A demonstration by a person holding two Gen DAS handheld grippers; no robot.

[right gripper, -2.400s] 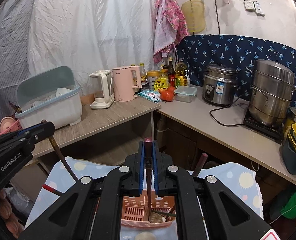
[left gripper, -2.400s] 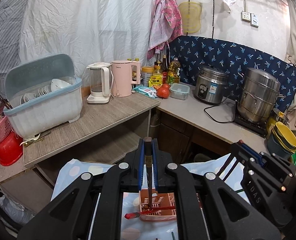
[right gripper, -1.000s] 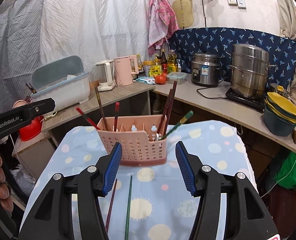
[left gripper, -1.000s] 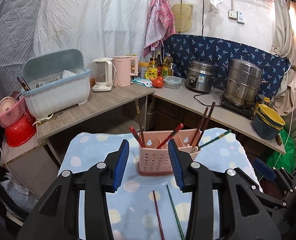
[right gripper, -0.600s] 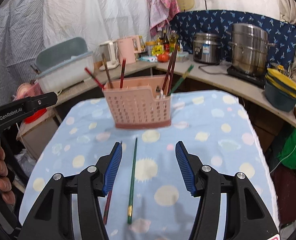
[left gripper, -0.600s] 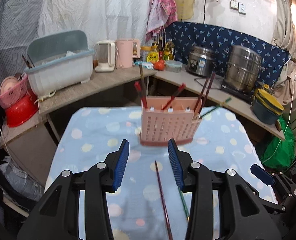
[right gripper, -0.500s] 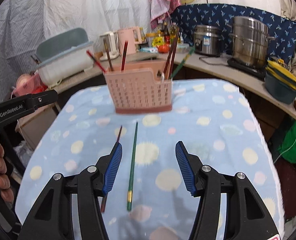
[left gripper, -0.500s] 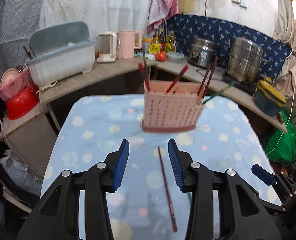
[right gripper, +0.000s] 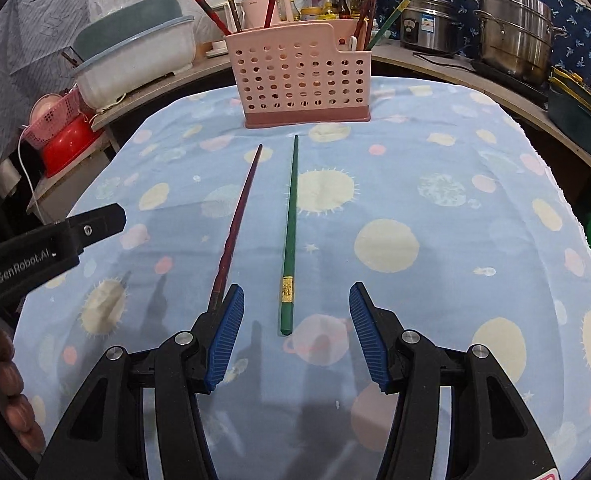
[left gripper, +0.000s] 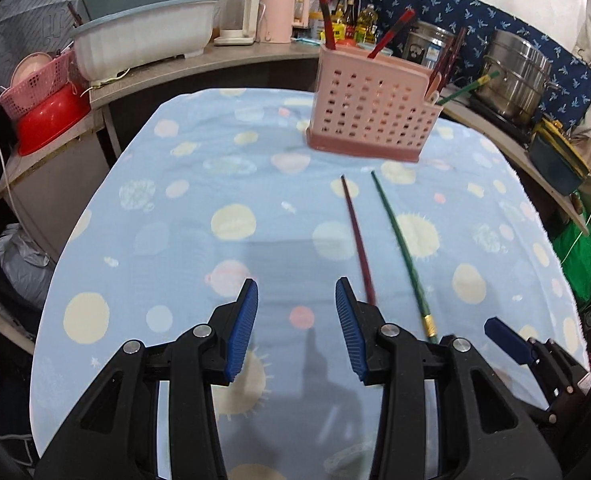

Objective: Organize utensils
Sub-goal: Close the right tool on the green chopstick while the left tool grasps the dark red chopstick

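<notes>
Meanwhile, over a table draped in a pale blue cloth (right gripper: pixel 435 152) dotted with suns and planets, two handheld grippers hover with nothing between their blue pads. The left gripper (left gripper: pixel 296 318) has its fingers spread above bare cloth, just left of a dark red chopstick (left gripper: pixel 357 238) whose near end disappears behind the right-hand finger. The right gripper (right gripper: pixel 296 320) also stands with fingers apart, and the butt end of a green chopstick (right gripper: pixel 289 236) with a gold band lies on the cloth in the gap between them, touching neither pad. In the right wrist view the dark red chopstick (right gripper: pixel 237 220) lies just beside the green one, its near end hidden behind the left-hand finger. Both sticks point toward a pink perforated utensil holder (right gripper: pixel 301 80) standing upright at the far side of the cloth, with several chopsticks leaning out of its compartments. Behind it, a counter carries a dish rack (right gripper: pixel 135 60), a pink kettle (left gripper: pixel 283 16), a rice cooker (right gripper: pixel 429 20) and a steel steamer pot (right gripper: pixel 515 20).
</notes>
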